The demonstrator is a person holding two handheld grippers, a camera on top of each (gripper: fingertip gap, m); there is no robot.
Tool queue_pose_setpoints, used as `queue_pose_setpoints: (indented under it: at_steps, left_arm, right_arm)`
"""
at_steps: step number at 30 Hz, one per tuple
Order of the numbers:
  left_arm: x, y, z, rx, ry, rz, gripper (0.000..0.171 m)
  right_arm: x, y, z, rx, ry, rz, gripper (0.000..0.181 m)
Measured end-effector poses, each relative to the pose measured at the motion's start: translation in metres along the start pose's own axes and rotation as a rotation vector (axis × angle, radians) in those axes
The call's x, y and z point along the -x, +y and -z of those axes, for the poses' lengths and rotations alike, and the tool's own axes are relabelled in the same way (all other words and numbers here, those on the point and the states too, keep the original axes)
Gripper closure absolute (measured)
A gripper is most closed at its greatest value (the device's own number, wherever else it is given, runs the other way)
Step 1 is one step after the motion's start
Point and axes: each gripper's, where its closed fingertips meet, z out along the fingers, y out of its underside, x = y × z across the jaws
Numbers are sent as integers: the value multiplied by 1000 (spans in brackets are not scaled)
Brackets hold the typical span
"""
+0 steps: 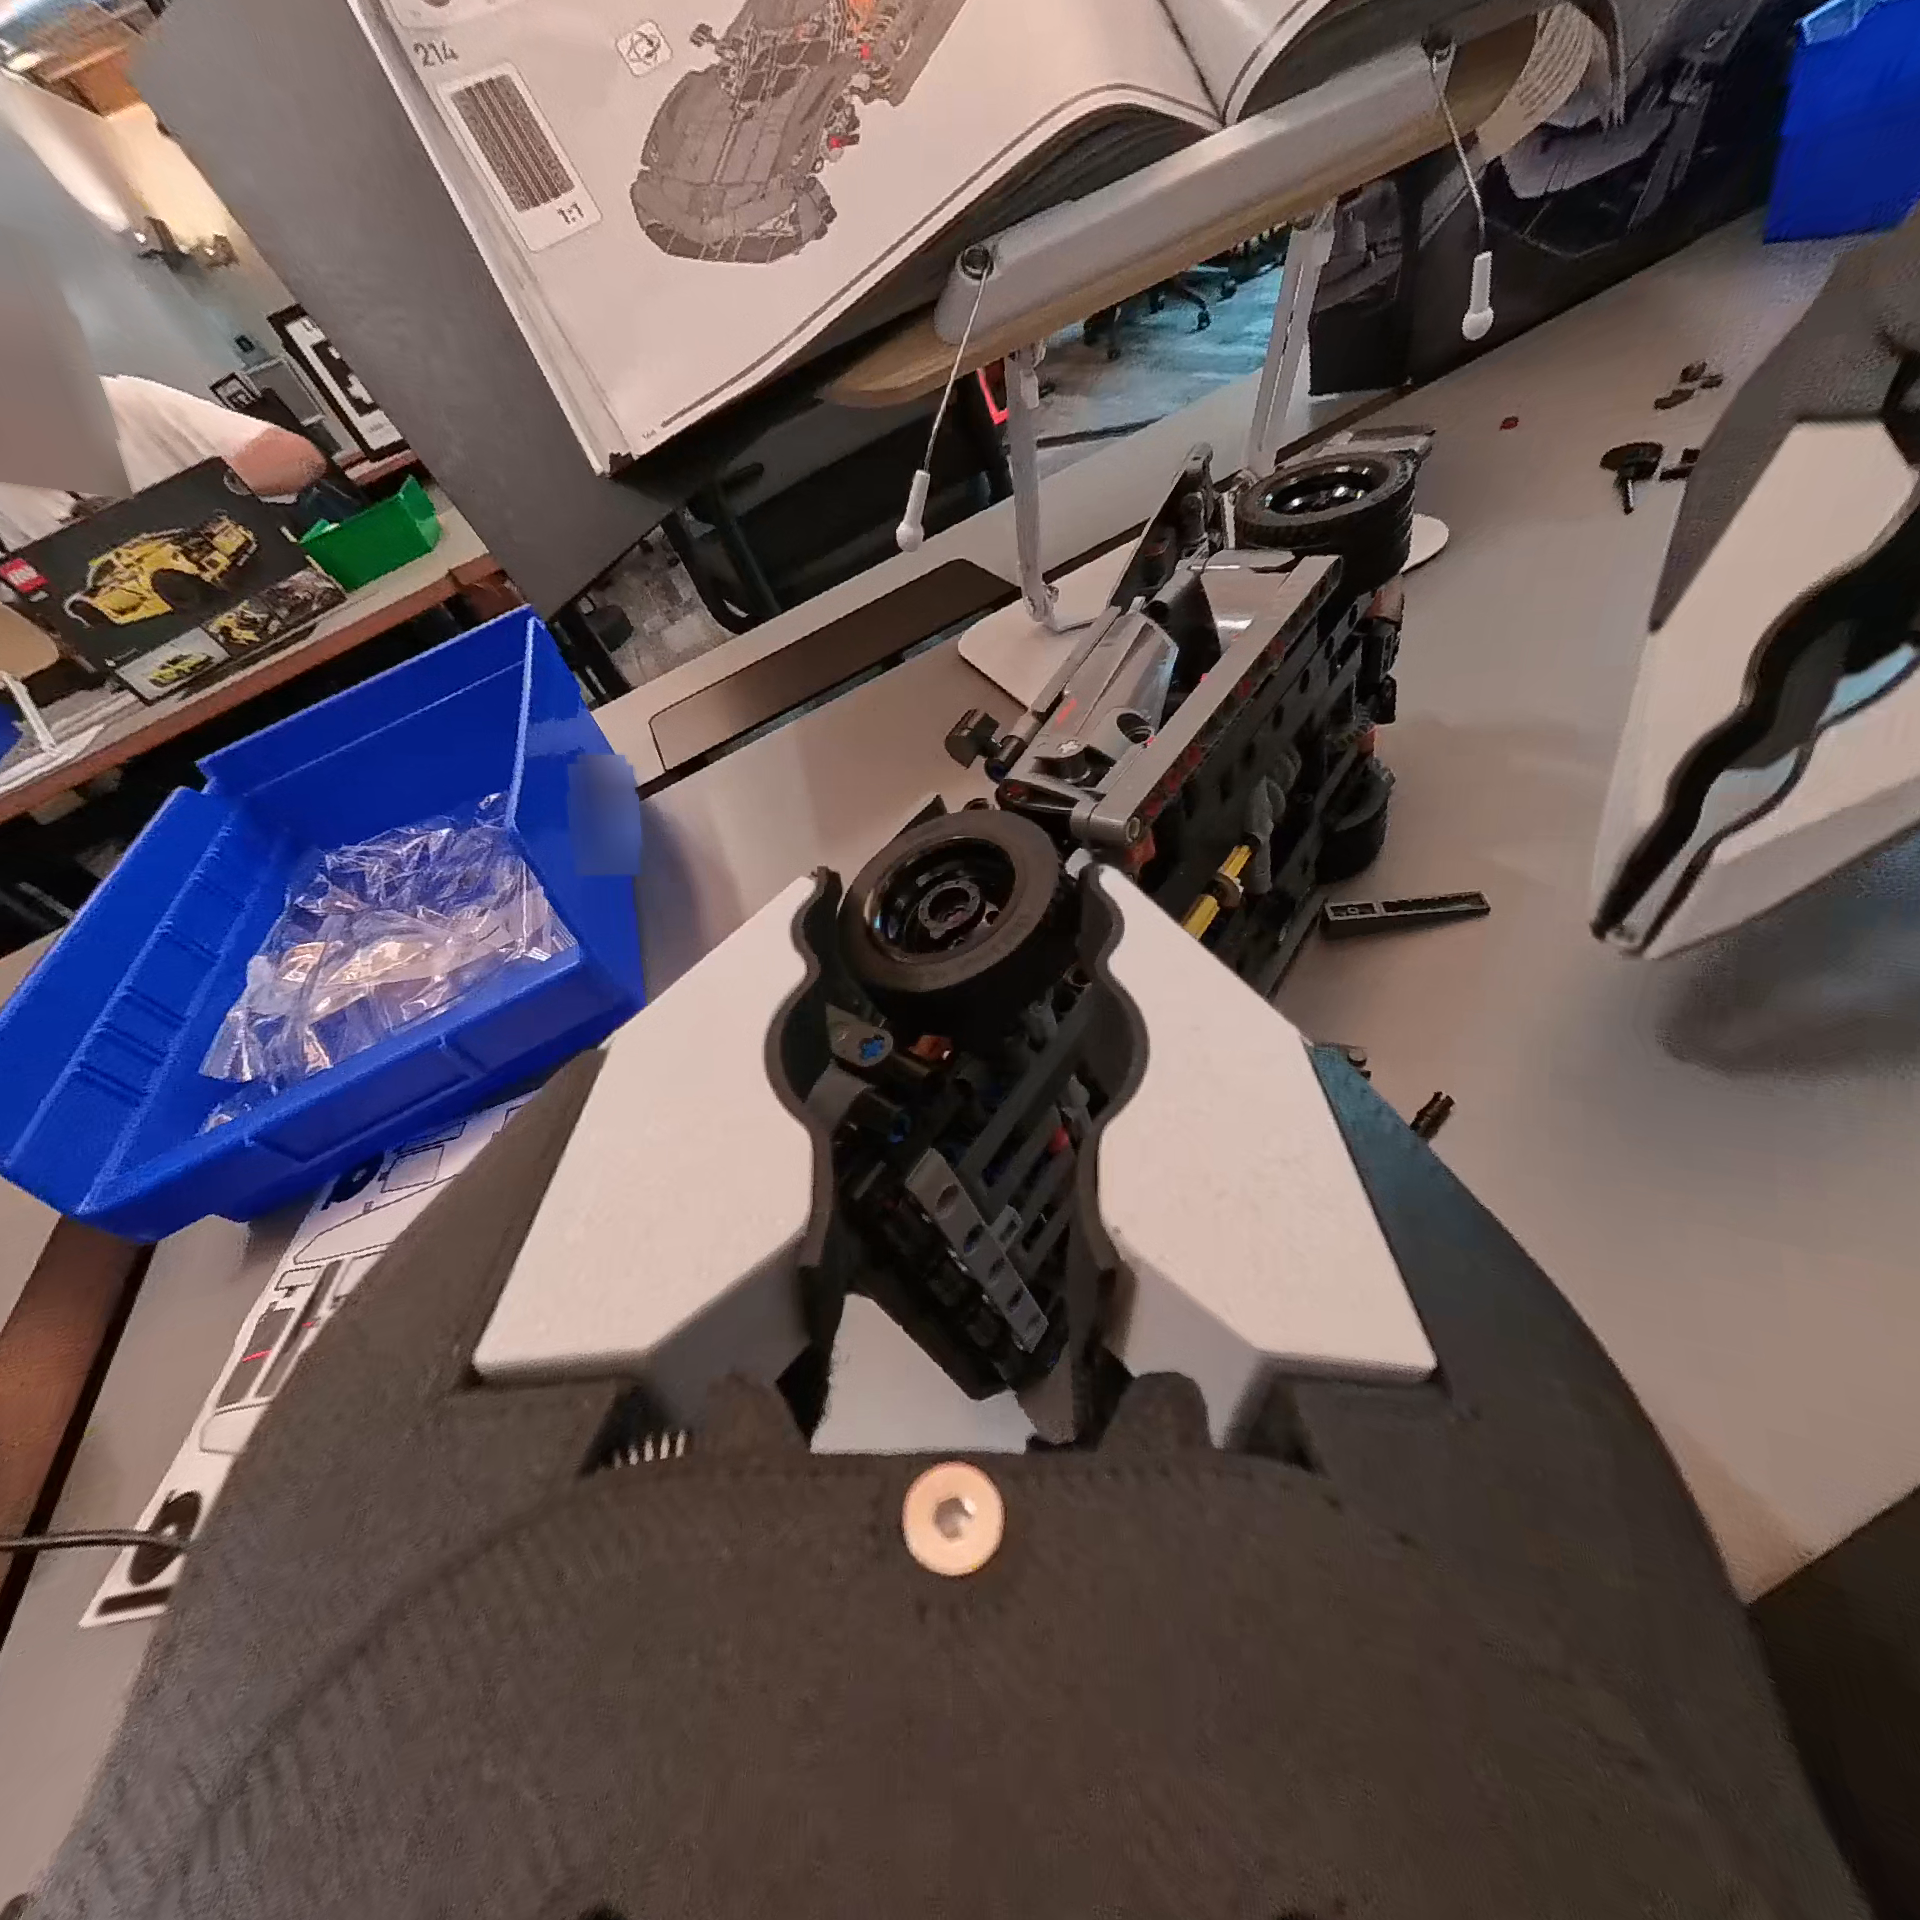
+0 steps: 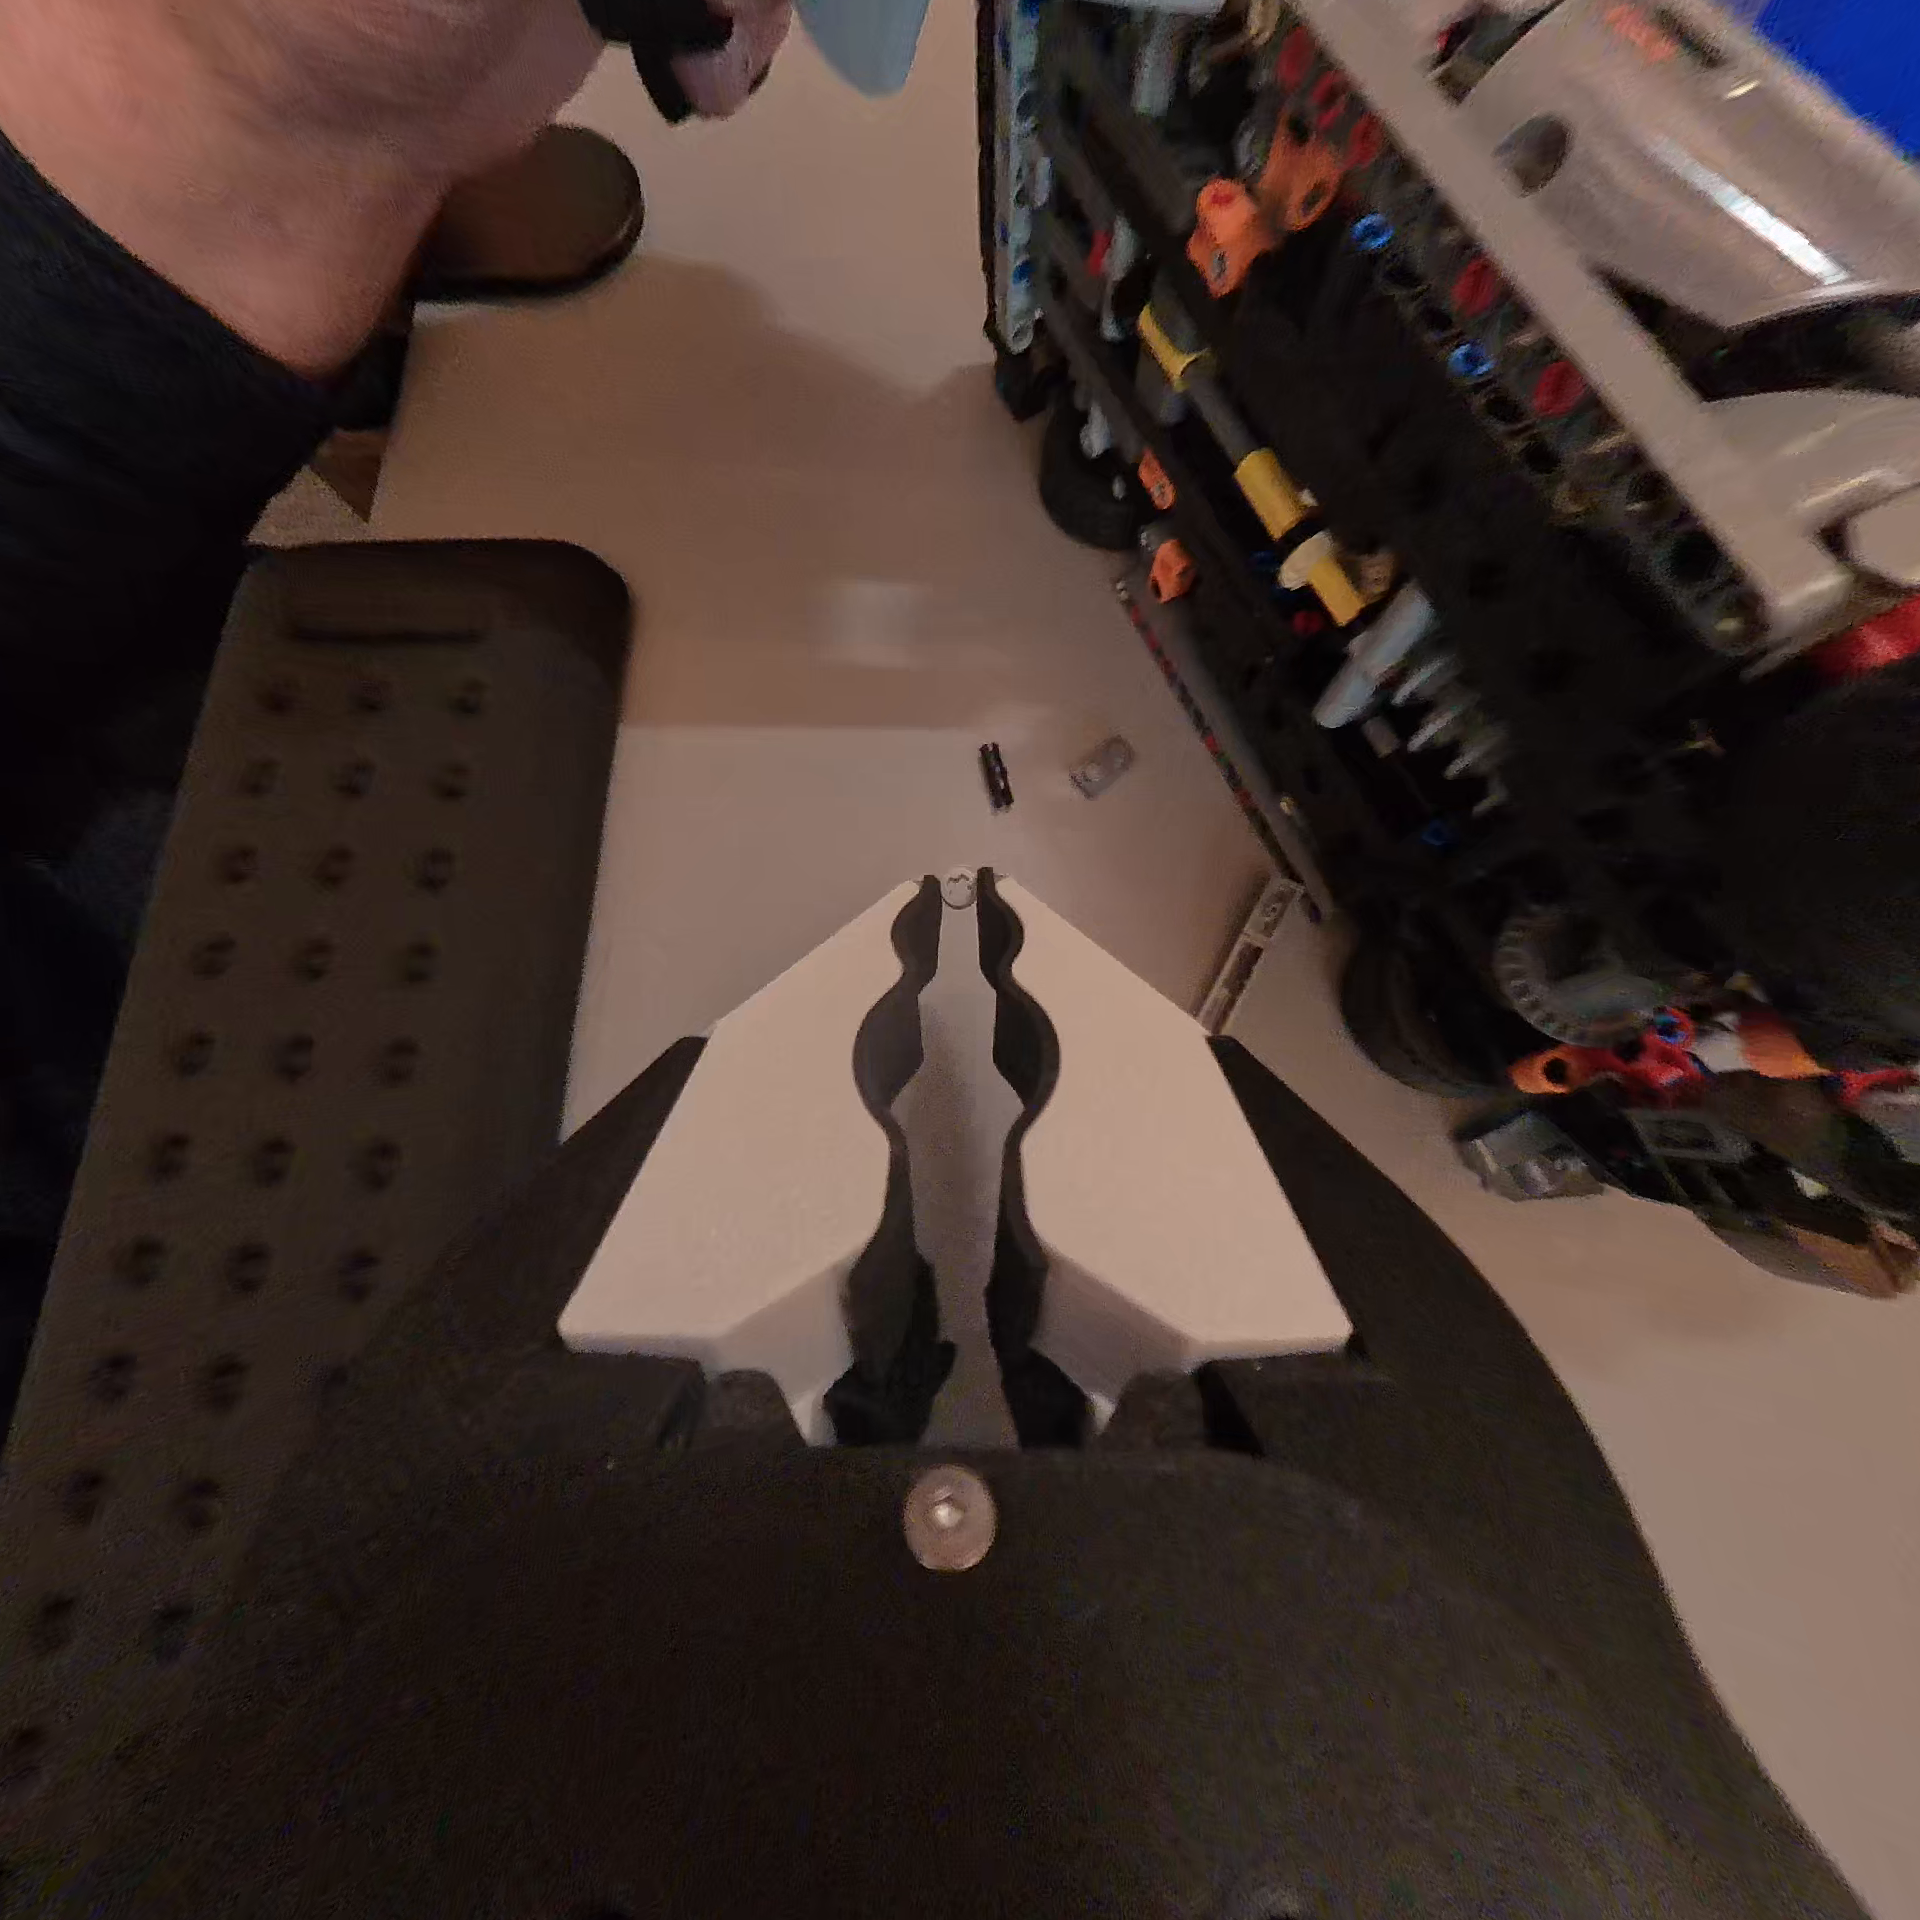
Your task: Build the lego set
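Observation:
A grey and black lego car point(image 1: 1226, 717) lies tipped on its side on the pale table, its underside showing in the right wrist view point(image 2: 1403, 499). My left gripper point(image 1: 956, 894) is shut on the car's front end, its fingers around a black wheel point(image 1: 951, 925) and the frame behind it. My right gripper point(image 2: 958, 881) is shut on a small pale grey round piece point(image 2: 958, 889) pinched at its fingertips, low over the table beside the car. It also shows at the right of the left wrist view point(image 1: 1621, 930).
A blue bin point(image 1: 312, 935) with clear plastic bags sits left of the car. An open instruction book point(image 1: 831, 187) rests on a stand behind it. A black pin point(image 2: 995, 774), a small grey piece point(image 2: 1101, 767) and a flat black strip point(image 1: 1403, 912) lie loose. A hand point(image 2: 312, 156) is at top left. The right tips stand about 6 centimetres off the black pin point(image 2: 995, 774).

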Motion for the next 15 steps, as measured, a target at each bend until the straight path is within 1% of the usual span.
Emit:
queue_pose_setpoints:
  at_steps: [5, 8, 11, 13, 15]
  left_arm:
    - [-5, -1, 2, 17, -7, -26, 130]
    - [-10, -3, 1, 38, -4, -73, 130]
    - [-16, -6, 2, 37, 40, -69, 130]
    - [-18, -6, 3, 35, 63, -61, 128]
    - [-17, -10, 6, 3, 68, -28, 128]
  right_arm:
    - [4, 8, -10, 29, -20, 3, 176]
    - [6, 10, -13, 38, -27, 4, 176]
    - [8, 12, -16, 51, -33, 8, 176]
    - [10, 15, -19, 64, -40, 16, 176]
    - [11, 18, -23, 85, -40, 18, 176]
